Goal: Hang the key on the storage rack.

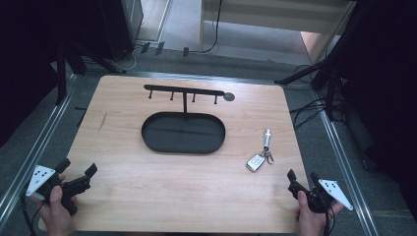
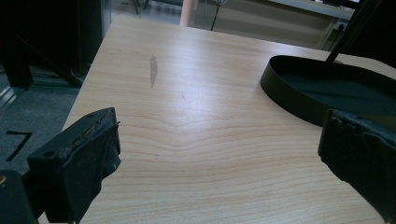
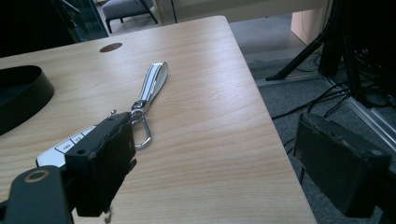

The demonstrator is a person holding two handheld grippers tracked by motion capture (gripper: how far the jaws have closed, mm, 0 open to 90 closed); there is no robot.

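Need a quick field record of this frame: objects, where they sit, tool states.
surface: wooden table
key fob: flat on the table, right of the tray, with a clip and a strap pointing away from the person
tray: black oval tray at table centre, nothing seen in it
rack: black hook bar on a post rising at the tray's far edge, hooks bare
left tool: open, near left corner, holds nothing
right tool: open, just short of the key fob, holds nothing
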